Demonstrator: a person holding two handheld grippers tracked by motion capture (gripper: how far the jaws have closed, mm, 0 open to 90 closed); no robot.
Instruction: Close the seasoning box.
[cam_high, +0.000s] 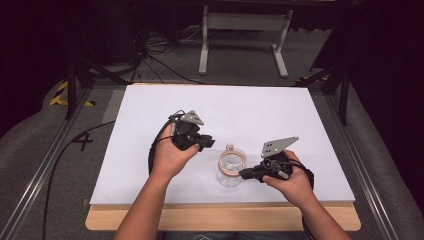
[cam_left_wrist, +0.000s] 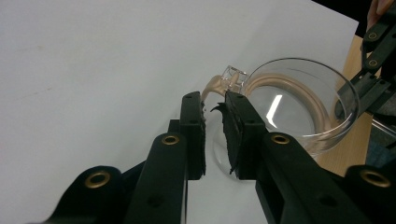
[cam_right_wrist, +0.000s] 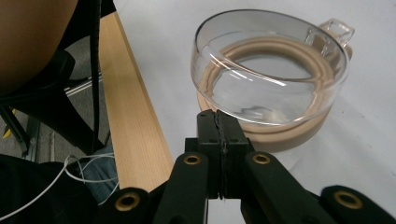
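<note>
Glass lid (cam_high: 232, 165), clear, rimmed with a tan sealing ring and bearing a small square clear tab (cam_left_wrist: 233, 76), sits on the white table (cam_high: 150, 165) between the two grippers, near the front edge. Looks rigid, smooth and probably slippery; likely fragile if knocked or dropped, and moderately light. Best held by the tab or by the rim over the softer ring, where rubber pads should bite better than on bare glass.

Left gripper (cam_high: 206, 143): held in the left hand (cam_high: 172, 156), palm over the body, forearm angled in from below, jaws aimed right toward the lid. Jaws slightly parted with a narrow gap, holding nothing; tab just beyond their tips, lid bowl ahead and to their right.

Right gripper (cam_right_wrist: 219, 122): gripped from below by the right hand (cam_high: 290, 182), pointing left. Jaws pressed together, nothing visibly between them; lid rim directly ahead of the tips, seemingly touching or nearly so.
</note>
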